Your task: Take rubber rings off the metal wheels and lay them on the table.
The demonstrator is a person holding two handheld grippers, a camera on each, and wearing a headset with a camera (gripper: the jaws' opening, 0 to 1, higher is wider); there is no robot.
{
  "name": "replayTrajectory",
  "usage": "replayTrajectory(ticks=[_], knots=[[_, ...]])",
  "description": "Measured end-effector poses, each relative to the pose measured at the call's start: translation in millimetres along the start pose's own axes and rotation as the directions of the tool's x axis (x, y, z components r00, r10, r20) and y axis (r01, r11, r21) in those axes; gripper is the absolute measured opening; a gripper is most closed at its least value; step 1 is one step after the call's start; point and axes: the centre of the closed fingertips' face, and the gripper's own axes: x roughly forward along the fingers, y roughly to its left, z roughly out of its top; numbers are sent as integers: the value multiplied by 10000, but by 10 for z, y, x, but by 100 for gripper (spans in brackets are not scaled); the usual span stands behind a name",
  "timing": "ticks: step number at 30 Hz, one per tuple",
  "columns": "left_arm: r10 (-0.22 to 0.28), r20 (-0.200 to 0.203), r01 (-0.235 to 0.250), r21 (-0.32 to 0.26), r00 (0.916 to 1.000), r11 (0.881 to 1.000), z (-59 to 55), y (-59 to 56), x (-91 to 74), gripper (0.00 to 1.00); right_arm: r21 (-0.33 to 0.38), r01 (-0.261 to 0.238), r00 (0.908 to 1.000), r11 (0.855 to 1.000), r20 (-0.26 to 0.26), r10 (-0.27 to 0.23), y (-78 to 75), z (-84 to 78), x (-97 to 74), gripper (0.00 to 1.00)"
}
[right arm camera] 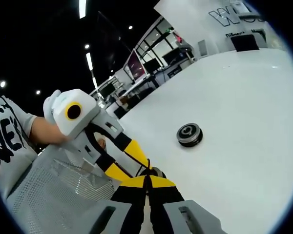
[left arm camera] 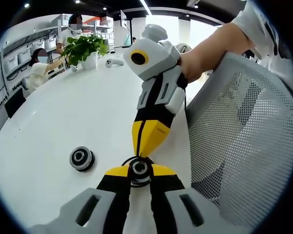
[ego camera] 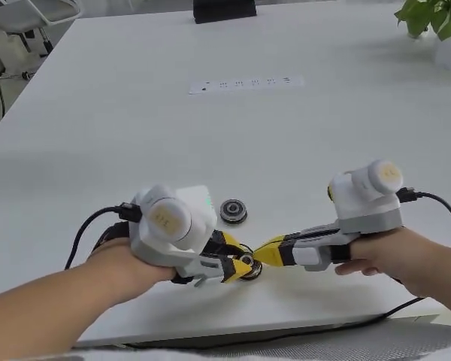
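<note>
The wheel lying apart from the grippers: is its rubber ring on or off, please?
On, it seems: a black band wraps the rim of the lone wheel.

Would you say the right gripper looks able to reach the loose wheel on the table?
Probably yes: the loose wheel lies on bare table close beyond the right gripper, with nothing between. Its jaws, though, are shut at the held wheel in the left gripper.

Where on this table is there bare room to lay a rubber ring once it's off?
The widest bare patch is mid-table, between the loose wheel and the socket strip. Also free: the table left of that wheel, and right of it toward the plant. Crowded: the near edge, where the left gripper grips the held wheel and the right gripper pinches its rubber ring.
</note>
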Motion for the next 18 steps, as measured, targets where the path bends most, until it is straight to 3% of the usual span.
replayTrajectory(ticks=[18], knots=[[-87,293,91,-130,9995,9999,74,-77,-239,21,119,-324,9992,9994,225,321,91,61,-24,0]])
